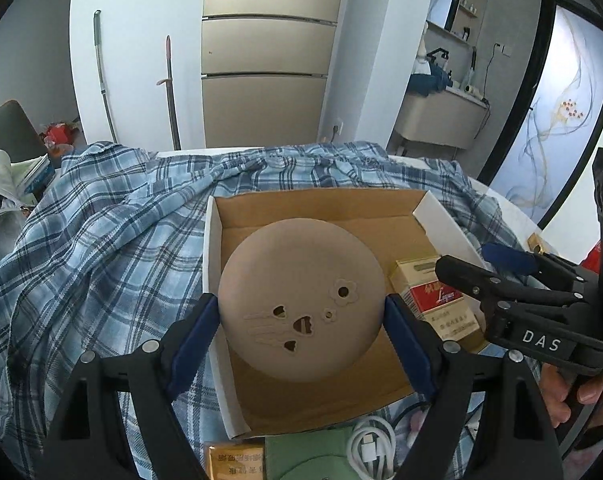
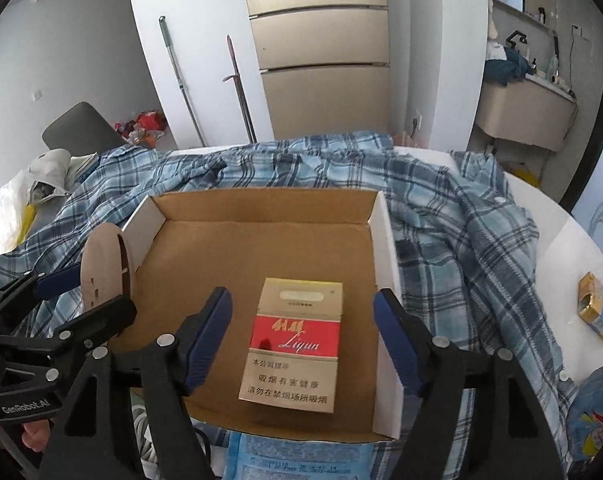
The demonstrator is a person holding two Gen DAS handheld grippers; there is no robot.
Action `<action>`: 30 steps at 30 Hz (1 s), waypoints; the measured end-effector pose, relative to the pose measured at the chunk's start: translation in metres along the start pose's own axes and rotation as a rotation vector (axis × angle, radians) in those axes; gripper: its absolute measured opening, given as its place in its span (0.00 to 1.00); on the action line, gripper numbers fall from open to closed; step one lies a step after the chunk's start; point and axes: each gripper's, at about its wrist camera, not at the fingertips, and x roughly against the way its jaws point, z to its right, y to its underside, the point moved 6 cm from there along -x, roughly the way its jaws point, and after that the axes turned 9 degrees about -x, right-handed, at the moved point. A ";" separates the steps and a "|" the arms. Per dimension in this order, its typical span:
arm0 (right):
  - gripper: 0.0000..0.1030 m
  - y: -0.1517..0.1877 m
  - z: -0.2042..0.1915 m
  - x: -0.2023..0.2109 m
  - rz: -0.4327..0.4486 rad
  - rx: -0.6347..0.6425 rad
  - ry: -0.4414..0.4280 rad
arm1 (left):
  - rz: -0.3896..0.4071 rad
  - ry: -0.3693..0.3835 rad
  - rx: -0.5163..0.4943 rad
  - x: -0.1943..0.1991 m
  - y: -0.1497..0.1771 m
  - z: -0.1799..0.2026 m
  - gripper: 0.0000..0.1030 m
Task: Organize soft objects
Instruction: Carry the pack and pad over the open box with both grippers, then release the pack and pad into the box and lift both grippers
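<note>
The tan disc [image 1: 301, 300] is clamped by the left gripper [image 1: 301, 320] over the cardboard box [image 2: 381, 240]; released carelessly, it could be dropped onto the cigarette pack [image 2: 293, 340] at 3 o'clock (right gripper [image 2: 301, 328] jaws apart, nothing pinched).

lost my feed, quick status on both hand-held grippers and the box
Left hand-held gripper clamps the tan round disc over the box. Right open, astride cigarette pack lying inside. Nothing in the way.

Two wrist fisheye views, each set close behind its own jaws and angled down onto the open cardboard box [image 1: 237, 216] on the table; box, plaid shirt [image 2: 461, 216] and fridge [image 1: 265, 52] behind are shared, each view catching the other gripper at its edge.
</note>
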 end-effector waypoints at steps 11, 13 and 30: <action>0.71 -0.006 0.003 0.007 0.030 -0.020 -0.001 | 0.136 -0.069 -0.029 0.021 -0.011 0.004 0.83; 0.71 -0.007 0.004 0.007 0.033 -0.024 -0.003 | 0.162 -0.067 -0.037 0.025 -0.012 0.007 0.84; 0.71 -0.028 0.010 0.041 0.118 -0.046 -0.010 | 0.344 -0.073 0.030 0.089 -0.037 -0.005 1.00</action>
